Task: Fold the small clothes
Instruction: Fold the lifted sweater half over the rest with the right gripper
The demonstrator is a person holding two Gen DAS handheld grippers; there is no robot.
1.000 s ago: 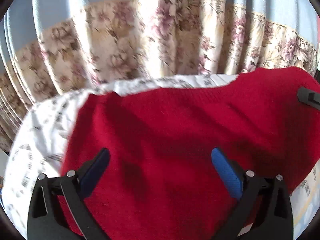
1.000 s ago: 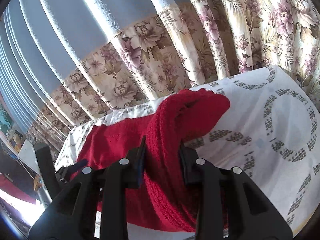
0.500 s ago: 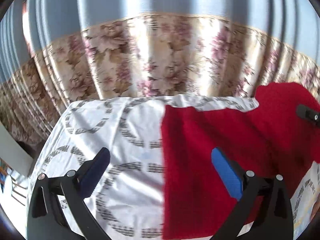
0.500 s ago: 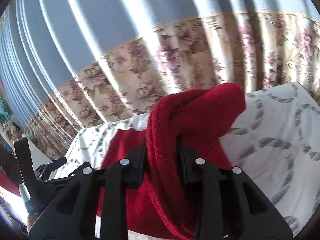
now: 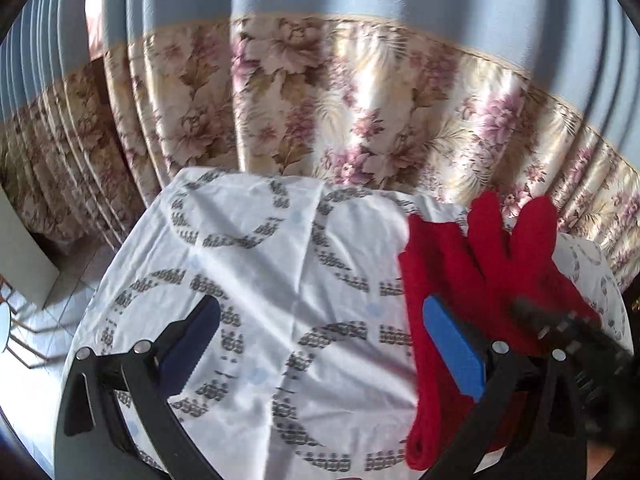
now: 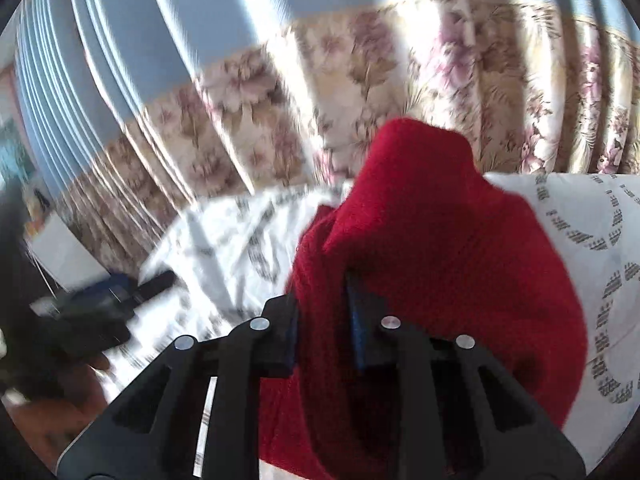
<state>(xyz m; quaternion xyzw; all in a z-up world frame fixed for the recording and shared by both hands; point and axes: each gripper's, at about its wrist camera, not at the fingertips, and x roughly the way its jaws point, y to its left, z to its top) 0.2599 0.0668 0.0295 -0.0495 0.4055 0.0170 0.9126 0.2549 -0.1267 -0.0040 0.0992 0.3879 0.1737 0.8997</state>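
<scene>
The red knit garment (image 5: 452, 280), which filled the left wrist view a second ago, is now seen only at its right side, and the white patterned cloth (image 5: 256, 280) is uncovered beneath the left gripper (image 5: 320, 344). The right gripper (image 6: 322, 320) has just been closed further on the bunched garment.

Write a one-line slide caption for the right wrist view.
Right gripper clamps a bunched red knit garment above a patterned white cloth.

One red garment (image 5: 472, 276) — perhaps folded.
</scene>
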